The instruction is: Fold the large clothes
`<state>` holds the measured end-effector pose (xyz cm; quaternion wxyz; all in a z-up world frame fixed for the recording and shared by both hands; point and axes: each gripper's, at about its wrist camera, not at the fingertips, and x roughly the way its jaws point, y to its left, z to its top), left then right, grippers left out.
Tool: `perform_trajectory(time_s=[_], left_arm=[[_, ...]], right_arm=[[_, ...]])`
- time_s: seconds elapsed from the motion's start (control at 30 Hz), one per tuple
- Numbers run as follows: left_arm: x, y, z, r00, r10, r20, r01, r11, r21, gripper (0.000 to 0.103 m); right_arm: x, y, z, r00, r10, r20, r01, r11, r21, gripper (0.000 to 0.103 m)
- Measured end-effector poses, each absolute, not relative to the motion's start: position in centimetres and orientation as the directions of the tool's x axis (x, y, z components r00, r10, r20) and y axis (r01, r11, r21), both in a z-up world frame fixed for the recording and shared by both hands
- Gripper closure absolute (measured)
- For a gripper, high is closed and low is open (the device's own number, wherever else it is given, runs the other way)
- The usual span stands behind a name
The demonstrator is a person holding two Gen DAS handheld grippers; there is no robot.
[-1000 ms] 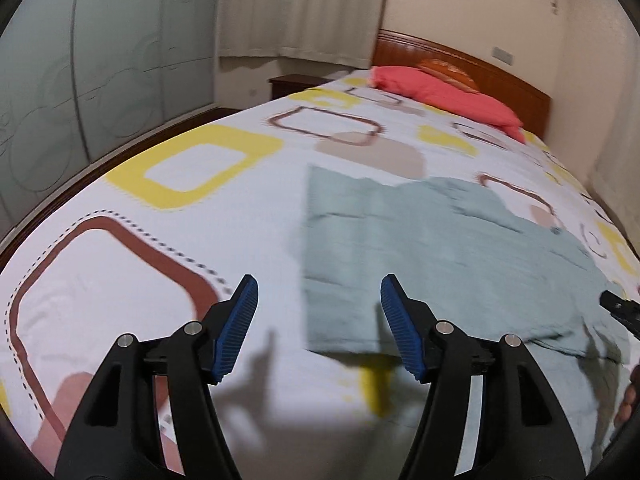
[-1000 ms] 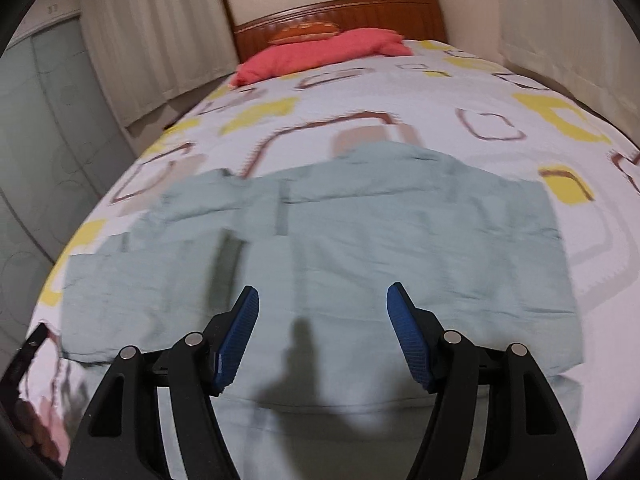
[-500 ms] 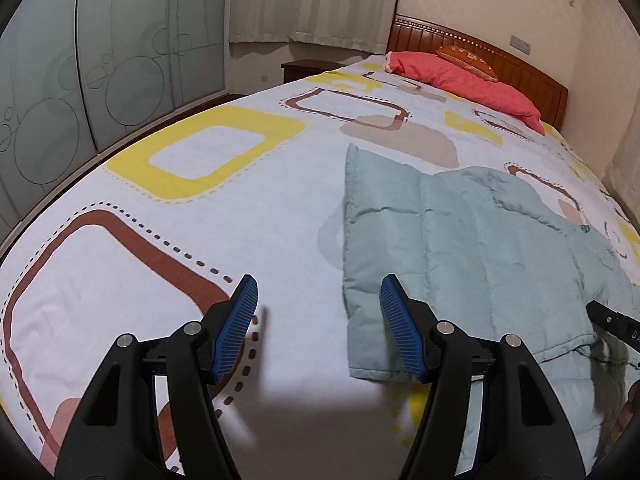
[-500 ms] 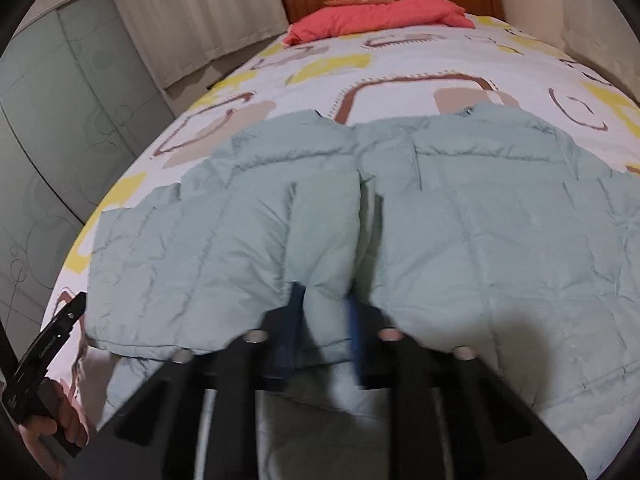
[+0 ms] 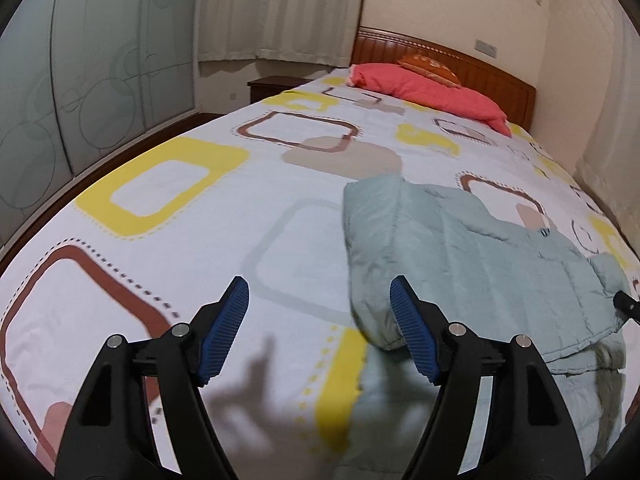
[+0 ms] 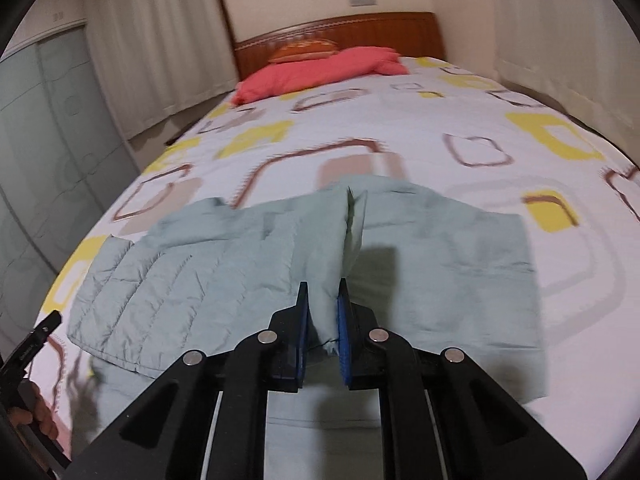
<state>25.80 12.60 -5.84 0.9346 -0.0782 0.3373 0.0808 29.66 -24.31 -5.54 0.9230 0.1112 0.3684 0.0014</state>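
Note:
A pale green quilted jacket (image 6: 208,272) lies spread on the patterned bed. My right gripper (image 6: 323,312) is shut on the jacket's front edge near the middle and lifts it into a raised fold. In the left wrist view the jacket (image 5: 460,248) lies to the right, its near cuff edge beside my right finger. My left gripper (image 5: 320,320) is open and empty, hovering above the bed sheet (image 5: 168,216) at the jacket's left edge.
A red pillow (image 6: 320,68) and an orange cushion (image 6: 304,48) lie by the wooden headboard (image 6: 360,28). Frosted wardrobe doors (image 5: 80,80) stand on the left. Curtains (image 6: 560,40) hang on the right.
My right gripper has closed on the jacket's front edge and lifted it. My left gripper has stayed open while its view shifted, with the jacket's left edge now nearer its right finger.

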Motion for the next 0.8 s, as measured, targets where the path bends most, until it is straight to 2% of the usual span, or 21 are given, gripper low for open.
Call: perform_trajectory(time_s=[0.37, 0.47, 0.5, 0.53, 0.6, 0.7, 0.8], left_arm=[[27.9, 7.5, -7.5, 0.734, 0.074, -0.676, -0.121, 0.992, -0.023, 0.030], [28.2, 6.9, -7.8, 0.728, 0.074, -0.681, -0.112, 0.994, -0.012, 0.030], [28.3, 6.8, -7.8, 0.727, 0.073, -0.682, -0.110, 0.994, -0.011, 0.030], [28.4, 6.7, -7.8, 0.726, 0.072, -0.684, -0.109, 0.994, -0.011, 0.030], [28.7, 6.8, -7.7, 0.725, 0.064, -0.686, -0.111, 0.993, -0.025, 0.030], [29.4, 6.7, -7.4, 0.727, 0.057, -0.684, -0.115, 0.993, -0.039, 0.030], [30.8, 5.8, -7.1, 0.734, 0.063, -0.676, -0.105, 0.994, -0.022, 0.030]], right_arm=[[30.4, -30.8, -9.9, 0.664, 0.021, -0.747, 0.188, 0.963, 0.194, 0.090], [30.5, -31.7, -10.9, 0.633, 0.039, -0.773, 0.203, 0.955, 0.214, 0.082], [30.3, -31.8, -10.9, 0.629, 0.038, -0.777, 0.208, 0.954, 0.216, 0.072], [30.1, -31.8, -10.7, 0.630, 0.031, -0.776, 0.216, 0.953, 0.214, 0.057], [29.5, -31.6, -9.6, 0.657, -0.010, -0.754, 0.234, 0.953, 0.191, 0.049], [29.4, -30.9, -7.8, 0.696, -0.054, -0.716, 0.241, 0.957, 0.162, 0.049], [30.8, -29.7, -7.0, 0.712, -0.001, -0.702, 0.191, 0.963, 0.192, 0.049]])
